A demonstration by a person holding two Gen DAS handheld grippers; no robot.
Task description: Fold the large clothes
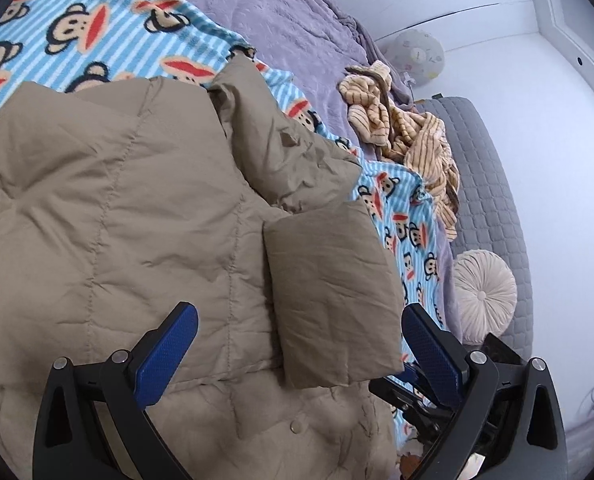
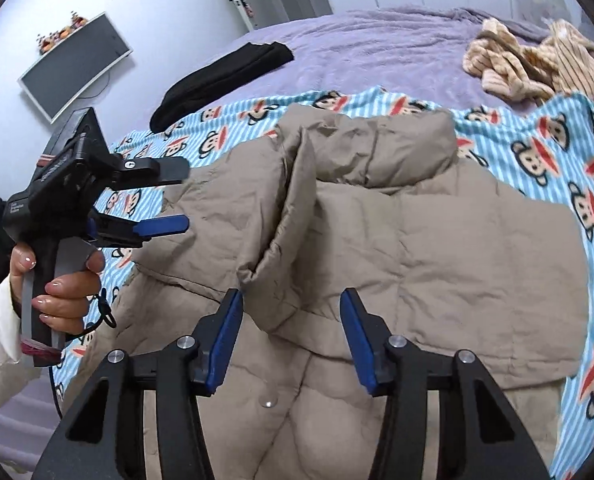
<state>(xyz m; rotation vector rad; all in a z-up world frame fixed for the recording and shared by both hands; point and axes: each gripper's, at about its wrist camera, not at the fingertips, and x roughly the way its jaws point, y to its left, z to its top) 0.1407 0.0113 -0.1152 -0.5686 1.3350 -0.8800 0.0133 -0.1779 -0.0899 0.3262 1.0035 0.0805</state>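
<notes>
A tan quilted puffer jacket point(image 1: 137, 208) point(image 2: 437, 248) lies spread on a blue striped monkey-print blanket point(image 1: 97, 28) point(image 2: 537, 152). One sleeve point(image 1: 325, 300) point(image 2: 293, 208) is folded inward across its body. In the left wrist view my left gripper point(image 1: 297, 320) stands open wide above the jacket, the sleeve's cuff lying between its fingers untouched. In the right wrist view the left gripper point(image 2: 181, 198) hovers at the jacket's left edge, held by a hand point(image 2: 65, 292). My right gripper point(image 2: 291, 300) is open over the sleeve's end; its pads do not press the fabric.
The blanket lies on a purple bed cover point(image 2: 377, 48). On it lie a black garment point(image 2: 225, 76) and a crumpled cream striped garment point(image 1: 413, 136) point(image 2: 537, 60). A grey quilted pad point(image 1: 485, 184) with a round cushion point(image 1: 485, 292) runs beside the bed. A screen point(image 2: 77, 64) hangs on the wall.
</notes>
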